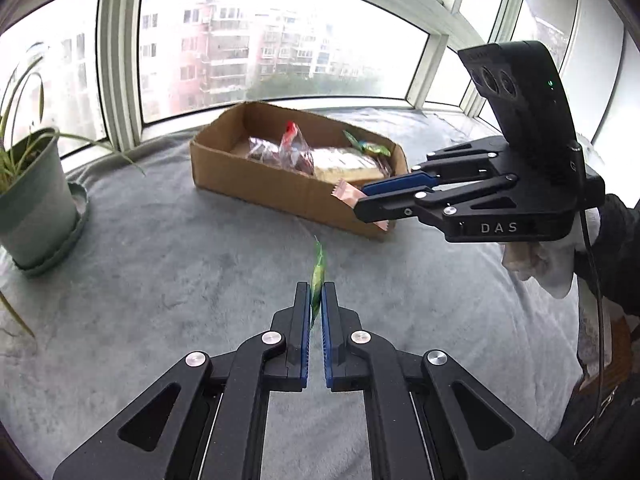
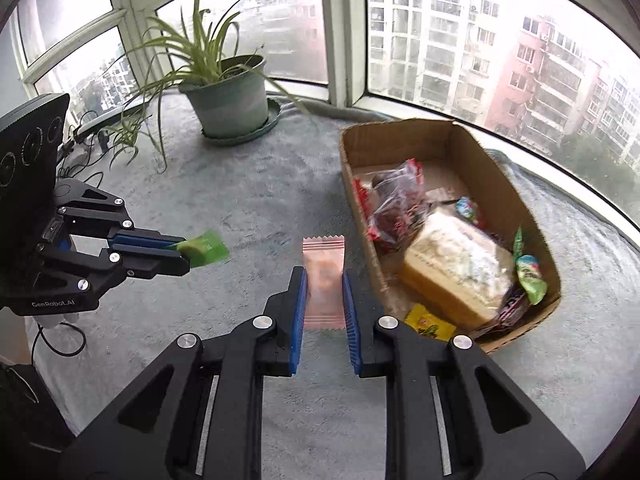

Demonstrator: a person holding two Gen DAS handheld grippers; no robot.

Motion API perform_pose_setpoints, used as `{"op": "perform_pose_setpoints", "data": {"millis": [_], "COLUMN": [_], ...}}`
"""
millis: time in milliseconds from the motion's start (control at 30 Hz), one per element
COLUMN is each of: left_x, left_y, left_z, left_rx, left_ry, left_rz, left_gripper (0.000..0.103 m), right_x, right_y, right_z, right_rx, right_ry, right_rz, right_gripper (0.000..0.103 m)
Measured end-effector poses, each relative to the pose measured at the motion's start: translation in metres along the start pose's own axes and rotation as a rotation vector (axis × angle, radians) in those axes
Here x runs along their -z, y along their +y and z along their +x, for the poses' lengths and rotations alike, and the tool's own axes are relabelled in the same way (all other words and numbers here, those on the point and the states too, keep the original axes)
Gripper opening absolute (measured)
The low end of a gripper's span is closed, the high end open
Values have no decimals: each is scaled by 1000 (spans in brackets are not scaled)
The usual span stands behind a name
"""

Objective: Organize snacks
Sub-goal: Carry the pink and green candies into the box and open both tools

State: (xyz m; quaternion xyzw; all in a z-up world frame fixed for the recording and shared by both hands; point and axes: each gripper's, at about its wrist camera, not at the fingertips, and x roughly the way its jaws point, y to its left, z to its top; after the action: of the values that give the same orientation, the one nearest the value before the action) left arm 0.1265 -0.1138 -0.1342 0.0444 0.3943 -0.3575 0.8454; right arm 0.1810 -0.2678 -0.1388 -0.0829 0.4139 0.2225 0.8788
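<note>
My left gripper (image 1: 316, 292) is shut on a green snack packet (image 1: 318, 270), held edge-on above the grey blanket; it also shows in the right wrist view (image 2: 184, 254) with the green packet (image 2: 206, 248) sticking out. My right gripper (image 2: 324, 280) is shut on a pink snack packet (image 2: 323, 272), held just left of the cardboard box (image 2: 500, 184). In the left wrist view the right gripper (image 1: 362, 198) holds the pink packet (image 1: 346, 194) by the box's near wall (image 1: 256, 180). The box holds several snacks: a red clear bag (image 2: 394, 204), a large beige pack (image 2: 456, 268), a green packet (image 2: 530, 274).
A potted plant in a green pot (image 2: 230, 96) stands at the back on the grey blanket (image 2: 260, 200), also in the left wrist view (image 1: 34, 200). Windows surround the ledge. Cables (image 2: 84, 148) lie at the left edge.
</note>
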Motion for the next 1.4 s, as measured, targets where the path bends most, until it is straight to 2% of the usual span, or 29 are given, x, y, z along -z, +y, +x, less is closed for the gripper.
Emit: {"op": "perform_pose_setpoints", "data": {"millis": [300,533,867,1200,1267,1333,1400], "left_x": [-57,-89,-106,-116,-116,-116,-117], "left_y": [8,-7,-45,-60,-60,-59,-60], "left_z": [28,61,96,98,97,96,98], "left_rx": [-15,15,34,14,16,9,8], "left_ry": [-74,-85,-51,-60,-59,-64,-61], "left_rz": [-23,-36,1,33,30,30,30], "left_gripper": [4,4,4,5,12,16,16], "right_x": [-18,-16,-12,-15,-16,-17,-17], "right_y": [-65,-102,-128,-134,-132,-132,-132], "right_z": [-19,-12,-6,-10,-10,-11,-13], "right_rx": [119,139,137,133,144,148,161], "right_ry": [-50,-38,-26,-42,-42,-44,-52], "right_rz": [88,174,244,271,268,267,266], "right_gripper": [19,19,19,21,21,28,48]}}
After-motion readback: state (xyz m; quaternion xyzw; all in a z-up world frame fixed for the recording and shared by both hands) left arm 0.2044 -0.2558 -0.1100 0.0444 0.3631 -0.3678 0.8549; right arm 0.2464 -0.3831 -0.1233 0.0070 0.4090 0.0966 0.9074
